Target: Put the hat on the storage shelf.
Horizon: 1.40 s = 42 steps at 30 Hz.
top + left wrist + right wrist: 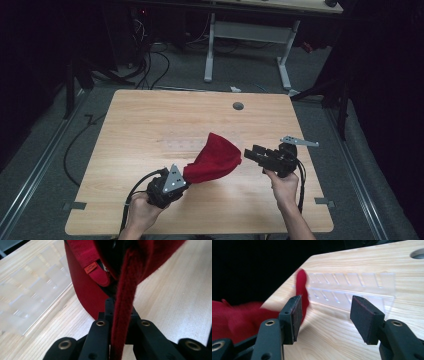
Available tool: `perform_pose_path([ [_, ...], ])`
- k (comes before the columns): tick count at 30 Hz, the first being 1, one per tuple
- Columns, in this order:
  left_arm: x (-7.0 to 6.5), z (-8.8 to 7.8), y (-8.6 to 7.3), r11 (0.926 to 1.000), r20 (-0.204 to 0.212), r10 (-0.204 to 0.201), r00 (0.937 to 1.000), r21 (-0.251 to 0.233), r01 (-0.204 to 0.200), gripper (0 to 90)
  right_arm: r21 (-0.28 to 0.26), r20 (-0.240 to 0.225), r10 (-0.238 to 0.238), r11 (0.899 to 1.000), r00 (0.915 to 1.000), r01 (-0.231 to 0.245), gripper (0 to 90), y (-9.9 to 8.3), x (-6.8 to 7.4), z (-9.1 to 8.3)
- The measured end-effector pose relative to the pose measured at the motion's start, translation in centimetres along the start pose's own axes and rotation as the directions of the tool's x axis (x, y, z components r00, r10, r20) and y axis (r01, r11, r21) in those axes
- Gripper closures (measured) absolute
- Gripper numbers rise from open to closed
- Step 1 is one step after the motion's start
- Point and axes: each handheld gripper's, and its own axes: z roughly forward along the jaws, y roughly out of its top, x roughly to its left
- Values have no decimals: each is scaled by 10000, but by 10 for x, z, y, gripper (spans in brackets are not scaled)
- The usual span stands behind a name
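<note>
1. The left gripper, at lower centre of the high view, is clamped on the red knit hat.
2. The hat hangs up-right from it.
3. The right gripper, jaws apart and holding nothing, is just right of the hat.

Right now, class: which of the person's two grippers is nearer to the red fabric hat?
Left. The left gripper is shut on the edge of the red fabric hat. The right gripper sits just beside the hat's other side, jaws open with nothing between them.
</note>
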Motion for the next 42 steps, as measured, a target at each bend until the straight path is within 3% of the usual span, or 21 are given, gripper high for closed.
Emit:
perform_pose_path([
  [2, 5, -3, 2, 9996, -81, -223, 9997, -189, 222, 855, -47, 57, 211, 9998, 9998, -211, 427, -5, -4, -2],
  [6, 12, -13, 10, 9964, -124, -650, 9978, -551, 642, 855, 306, 821, -144, 9995, 9965, 120, 410, -16, -11, 0],
  [12, 23, -18, 18, 9881, -252, -1256, 9918, -922, 1228, 854, 1168, 2158, -572, 9926, 9748, 323, 394, -44, -28, 14],
  [18, 32, -18, 21, 9801, -455, -1751, 9835, -1024, 1698, 854, 1708, 2956, -819, 9848, 9518, 318, 385, -61, -41, 23],
  [21, 37, -17, 24, 9738, -586, -1976, 9785, -1265, 1891, 854, 2047, 3485, -1253, 9773, 9289, 551, 380, -67, -45, 27],
  [26, 45, -20, 30, 9616, -526, -2405, 9692, -1489, 2305, 853, 2284, 4037, -1588, 9711, 9010, 688, 371, -75, -50, 30],
  [30, 52, -21, 37, 9471, -624, -2791, 9582, -1827, 2639, 852, 2575, 4395, -2321, 9580, 8678, 1258, 364, -79, -47, 33],
  [33, 56, -23, 42, 9409, -584, -2904, 9551, -1993, 2739, 851, 2737, 4556, -2865, 9460, 8428, 1736, 352, -82, -44, 37],
  [37, 60, -25, 52, 9364, -638, -2937, 9538, -2198, 2736, 851, 2737, 4535, -2827, 9467, 8453, 1698, 340, -82, -44, 37],
  [42, 66, -28, 65, 9224, -525, -3158, 9474, -2509, 2936, 851, 2755, 4521, -2827, 9463, 8460, 1691, 327, -82, -44, 37],
])
